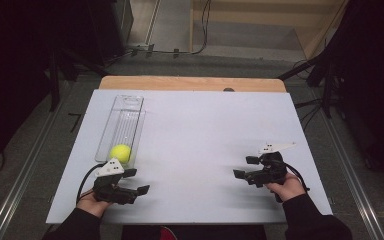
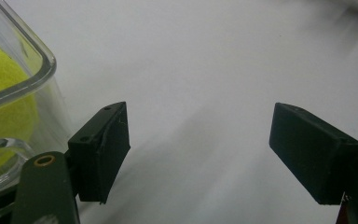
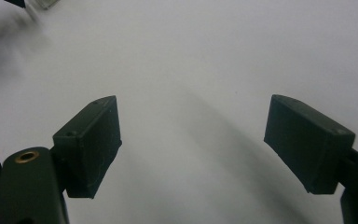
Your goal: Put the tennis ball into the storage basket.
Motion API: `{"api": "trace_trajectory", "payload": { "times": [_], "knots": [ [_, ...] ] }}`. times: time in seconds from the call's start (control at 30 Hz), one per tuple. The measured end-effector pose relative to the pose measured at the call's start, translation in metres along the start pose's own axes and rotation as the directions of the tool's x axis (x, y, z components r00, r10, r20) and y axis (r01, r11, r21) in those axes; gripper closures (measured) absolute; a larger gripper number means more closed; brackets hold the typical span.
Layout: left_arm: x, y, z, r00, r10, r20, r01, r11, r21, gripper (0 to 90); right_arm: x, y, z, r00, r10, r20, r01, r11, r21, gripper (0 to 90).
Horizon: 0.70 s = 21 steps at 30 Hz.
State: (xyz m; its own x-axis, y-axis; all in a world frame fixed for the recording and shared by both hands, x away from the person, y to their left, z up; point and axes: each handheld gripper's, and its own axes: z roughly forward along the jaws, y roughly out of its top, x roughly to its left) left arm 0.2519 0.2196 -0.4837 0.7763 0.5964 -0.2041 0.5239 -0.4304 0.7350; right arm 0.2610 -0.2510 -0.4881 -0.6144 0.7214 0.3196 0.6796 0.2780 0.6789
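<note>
yellow ball (image 1: pixel 121 152) in clear tray (image 1: pixel 130 102), just beyond left tongs (image 1: pixel 140 181); both tongs spread, r tongs (image 1: pixel 245 167) well apart.

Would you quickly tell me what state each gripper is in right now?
Left gripper: open, holding nothing, beside the clear tray with the tennis ball.
Right gripper: open, holding nothing, over the bare white table.
</note>
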Motion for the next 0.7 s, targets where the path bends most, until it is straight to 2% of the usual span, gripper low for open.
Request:
{"api": "trace_trajectory", "payload": {
  "times": [0.23,0.7],
  "knots": [
    [0.000,0.000,0.000,1.0000,-0.002,-0.002,0.002,1.0000,-0.003,20.8,-0.003,-0.009,-0.008,0.9998,0.015,0.014,-0.015,1.000,-0.003,16.6],
    [0.000,0.000,-0.001,1.0000,-0.002,-0.002,0.002,1.0000,-0.005,20.8,-0.011,-0.018,-0.011,0.9991,0.026,0.033,-0.026,1.000,0.003,16.6]
  ]
}}
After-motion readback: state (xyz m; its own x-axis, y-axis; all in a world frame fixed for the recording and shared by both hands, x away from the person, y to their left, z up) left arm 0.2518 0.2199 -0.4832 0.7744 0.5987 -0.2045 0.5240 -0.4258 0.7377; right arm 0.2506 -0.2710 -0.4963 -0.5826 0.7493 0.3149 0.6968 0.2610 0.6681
